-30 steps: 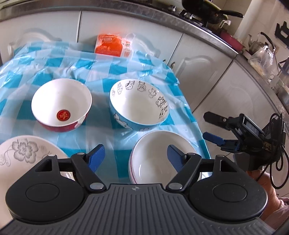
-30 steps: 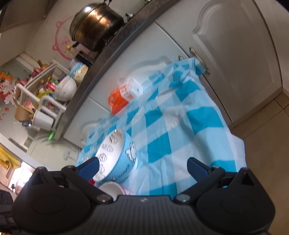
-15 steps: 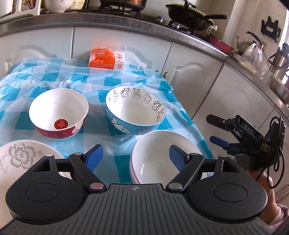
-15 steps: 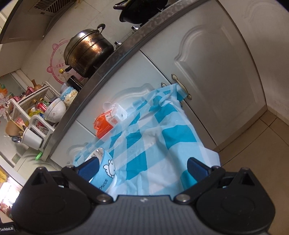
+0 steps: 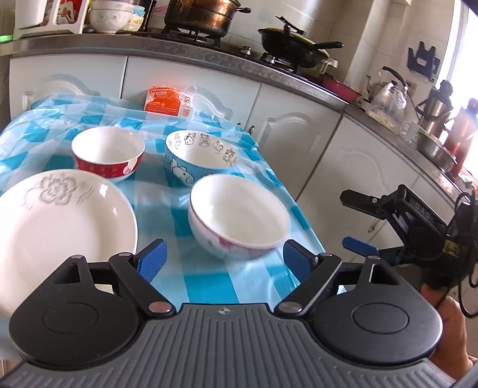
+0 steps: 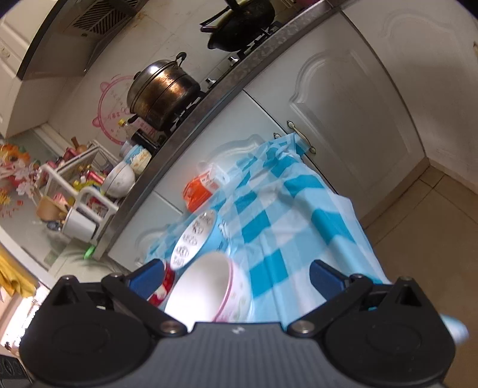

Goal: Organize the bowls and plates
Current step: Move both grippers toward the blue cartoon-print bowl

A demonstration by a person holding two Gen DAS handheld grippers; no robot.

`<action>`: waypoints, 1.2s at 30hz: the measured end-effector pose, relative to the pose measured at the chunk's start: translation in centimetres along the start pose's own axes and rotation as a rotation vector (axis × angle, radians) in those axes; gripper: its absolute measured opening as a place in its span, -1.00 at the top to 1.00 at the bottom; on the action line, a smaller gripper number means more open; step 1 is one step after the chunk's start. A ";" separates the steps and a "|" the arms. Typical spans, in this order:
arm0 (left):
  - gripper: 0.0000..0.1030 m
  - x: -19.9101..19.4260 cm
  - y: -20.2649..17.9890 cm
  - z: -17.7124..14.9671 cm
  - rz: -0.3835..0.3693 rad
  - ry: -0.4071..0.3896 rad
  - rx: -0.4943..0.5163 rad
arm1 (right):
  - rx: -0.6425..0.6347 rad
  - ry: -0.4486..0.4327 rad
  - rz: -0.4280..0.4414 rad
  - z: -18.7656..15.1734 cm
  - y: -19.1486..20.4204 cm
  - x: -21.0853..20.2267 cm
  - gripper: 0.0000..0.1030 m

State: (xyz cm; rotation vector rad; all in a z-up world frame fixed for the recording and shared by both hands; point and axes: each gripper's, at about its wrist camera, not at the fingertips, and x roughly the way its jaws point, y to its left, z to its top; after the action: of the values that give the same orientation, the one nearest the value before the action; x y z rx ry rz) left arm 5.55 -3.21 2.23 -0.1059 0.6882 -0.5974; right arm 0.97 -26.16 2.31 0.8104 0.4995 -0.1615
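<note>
Left gripper (image 5: 224,262) jaws just widened, now empty and backed off pink-rimmed bowl (image 5: 239,216); right gripper (image 6: 239,279) spread, empty; stacking not started.

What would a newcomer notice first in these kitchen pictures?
Three bowls and a plate on the blue-checked plastic tablecloth: a white bowl with pink flowers nearest, a blue cartoon bowl behind it, a red-banded white bowl at left, and a large white flower-patterned plate in front of that. Behind, a dark metal pot sits on the stove.
</note>
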 end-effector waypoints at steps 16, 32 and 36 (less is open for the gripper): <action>-1.00 -7.1 -0.9 -0.6 0.195 -0.171 0.095 | -0.218 -0.072 -0.167 -5.8 6.8 -9.3 -0.99; -1.00 -2.4 -0.7 7.7 0.237 -0.239 0.182 | -0.228 -0.009 -0.174 -2.3 8.7 -5.2 -0.99; -1.00 -0.6 0.0 9.8 0.262 -0.244 0.190 | -0.303 0.005 -0.199 -1.6 9.5 -2.8 -0.99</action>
State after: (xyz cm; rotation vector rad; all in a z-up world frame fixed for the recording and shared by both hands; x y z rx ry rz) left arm 11.28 -3.86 10.12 0.0870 0.3974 -0.3874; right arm 0.99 -18.66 8.93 0.4645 0.5927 -0.2602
